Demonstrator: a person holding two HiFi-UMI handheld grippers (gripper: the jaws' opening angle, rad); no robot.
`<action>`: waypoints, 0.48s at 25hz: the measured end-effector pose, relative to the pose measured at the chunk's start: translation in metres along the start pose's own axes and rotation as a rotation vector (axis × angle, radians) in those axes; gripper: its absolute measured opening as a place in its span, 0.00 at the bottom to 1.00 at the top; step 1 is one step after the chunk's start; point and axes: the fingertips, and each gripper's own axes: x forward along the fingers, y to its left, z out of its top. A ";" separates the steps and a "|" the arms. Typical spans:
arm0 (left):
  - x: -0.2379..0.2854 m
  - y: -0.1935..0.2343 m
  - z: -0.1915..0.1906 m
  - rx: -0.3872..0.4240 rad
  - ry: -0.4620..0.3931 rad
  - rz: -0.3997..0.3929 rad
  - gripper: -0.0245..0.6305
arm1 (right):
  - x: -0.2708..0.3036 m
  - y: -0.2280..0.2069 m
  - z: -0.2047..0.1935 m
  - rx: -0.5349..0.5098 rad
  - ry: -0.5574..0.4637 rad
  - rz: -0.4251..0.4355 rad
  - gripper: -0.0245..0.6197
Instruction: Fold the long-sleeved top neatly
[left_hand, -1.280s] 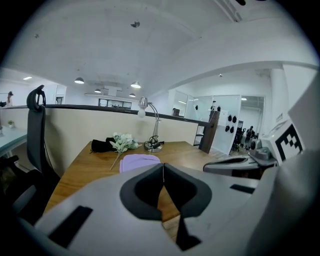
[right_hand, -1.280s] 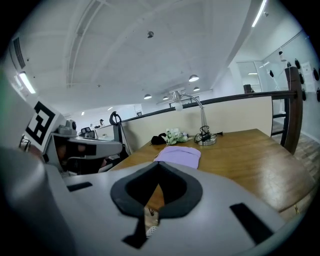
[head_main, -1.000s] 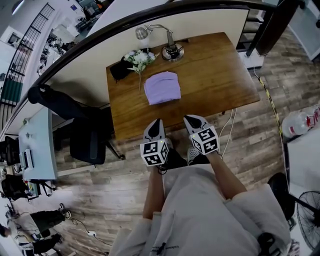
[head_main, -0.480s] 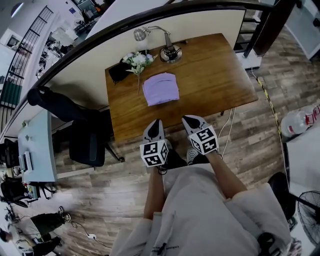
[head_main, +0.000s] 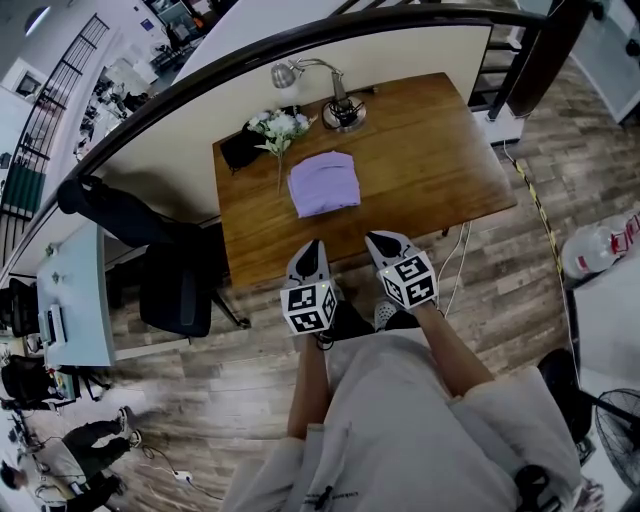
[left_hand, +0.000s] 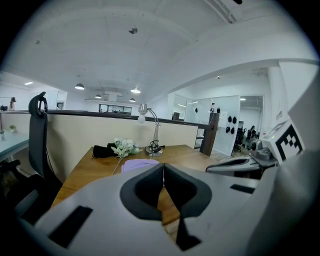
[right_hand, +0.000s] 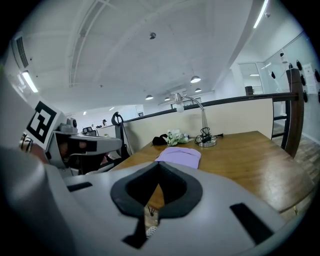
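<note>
Off to the left of the left jaws, a dark office chair (head_main: 175, 290) stands beside the tabletop (head_main: 440, 160), with a black jacket (head_main: 115, 205) draped over its back. Just right of the chair, the left gripper (head_main: 315, 245) hovers at the near edge of the tabletop. Its jaws are pressed together with nothing between them, and the tips aim forward and slightly down over the wood. Ahead of those jaws lies the long-sleeved top (head_main: 324, 183), lilac and folded into a compact rectangle. It rests flat near the middle of the tabletop, well apart from both grippers. Beyond the top, farther from the jaws, a black pouch (head_main: 238, 145) sits at the far edge. A sprig of white flowers (head_main: 278, 124) lies just beside it, the stem reaching toward the top's left edge. A silver desk lamp (head_main: 343, 103) stands to the right of the flowers, also along the far edge, with a dark cord bunched on its base. The right gripper (head_main: 387, 240) is held near the left one, at the same near edge. Its jaws are likewise closed on nothing, and the top lies ahead of them. Right of the right jaws the wooden tabletop stretches on to its corner, and a white cable (head_main: 462, 255) hangs below its near edge
</note>
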 end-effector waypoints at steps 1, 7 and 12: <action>0.000 0.000 0.000 0.000 0.000 0.001 0.07 | 0.001 0.000 0.000 -0.002 0.001 0.001 0.05; 0.000 -0.001 0.002 -0.001 -0.007 0.000 0.07 | 0.000 -0.001 0.000 0.004 0.005 0.007 0.05; -0.001 -0.003 0.003 0.000 -0.016 -0.006 0.07 | 0.000 -0.002 0.000 0.001 0.007 0.005 0.05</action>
